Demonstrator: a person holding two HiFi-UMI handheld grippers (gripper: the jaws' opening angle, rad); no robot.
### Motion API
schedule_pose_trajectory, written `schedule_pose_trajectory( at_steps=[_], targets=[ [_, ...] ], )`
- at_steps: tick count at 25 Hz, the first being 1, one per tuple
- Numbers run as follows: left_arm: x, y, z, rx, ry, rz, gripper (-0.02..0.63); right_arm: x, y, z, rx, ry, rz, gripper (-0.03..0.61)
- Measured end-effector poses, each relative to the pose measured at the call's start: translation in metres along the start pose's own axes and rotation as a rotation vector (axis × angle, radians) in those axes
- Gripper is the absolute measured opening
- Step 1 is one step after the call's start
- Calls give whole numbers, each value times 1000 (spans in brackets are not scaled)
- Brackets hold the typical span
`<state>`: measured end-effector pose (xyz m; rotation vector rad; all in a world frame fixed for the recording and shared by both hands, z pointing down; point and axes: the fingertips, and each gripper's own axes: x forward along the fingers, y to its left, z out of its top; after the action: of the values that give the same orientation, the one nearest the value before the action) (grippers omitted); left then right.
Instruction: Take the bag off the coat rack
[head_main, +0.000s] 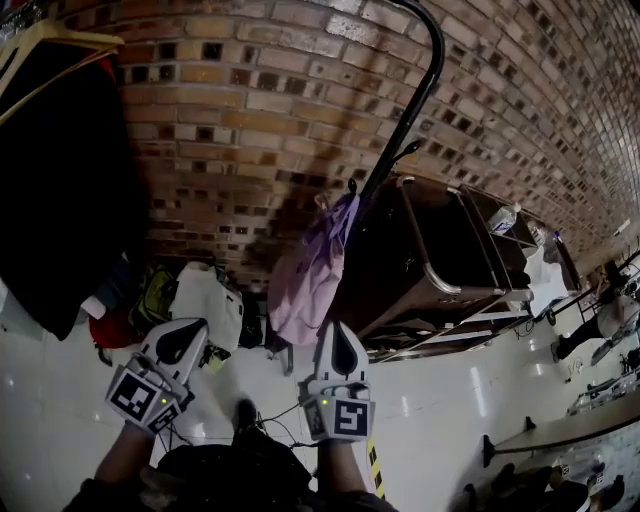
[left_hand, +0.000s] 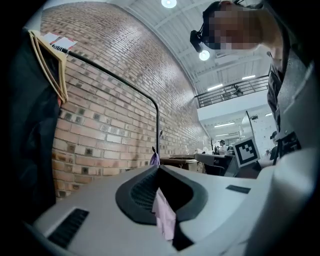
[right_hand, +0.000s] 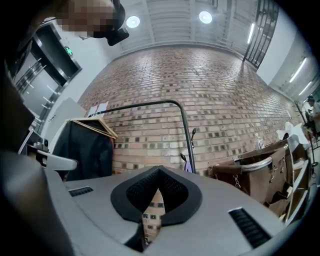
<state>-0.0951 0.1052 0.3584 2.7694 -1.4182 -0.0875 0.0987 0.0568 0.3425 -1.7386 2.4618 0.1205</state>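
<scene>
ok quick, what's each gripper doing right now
left gripper: closed, holding nothing
right gripper: closed, holding nothing

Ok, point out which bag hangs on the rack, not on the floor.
The lilac bag, hung from a hook on the black rack post. The white bag and the yellow-green one sit on the floor by the brick wall.

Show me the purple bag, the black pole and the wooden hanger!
purple bag (head_main: 310, 275), head view, middle of its cloth.
black pole (head_main: 407, 125), head view, slanted shaft above the hooks.
wooden hanger (head_main: 85, 36), head view, its sloping top arm.
</scene>
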Motion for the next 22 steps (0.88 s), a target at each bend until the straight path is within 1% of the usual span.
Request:
schedule_pose_trajectory(
  at_steps=[3,6,11,14,18,22],
  targets=[
    [33,3,-6,-6,19,14,6,23,-26,-7,13,28,20,14],
    [63,4,-6,7,16,26,6,44,-47,-17,32,72,48,14],
    [106,17,-8,3,16,50,6,76,-75,-28,48,92,72,14],
    [123,21,-10,5,22,62,6,91,-89,-33,63,112,89,14],
    [142,28,-12,2,28,68,6,109,-105,-34,67,100,82,14],
    [158,43,-12,-3,33,68,6,129,-108,-43,80,145,93,15]
  ],
)
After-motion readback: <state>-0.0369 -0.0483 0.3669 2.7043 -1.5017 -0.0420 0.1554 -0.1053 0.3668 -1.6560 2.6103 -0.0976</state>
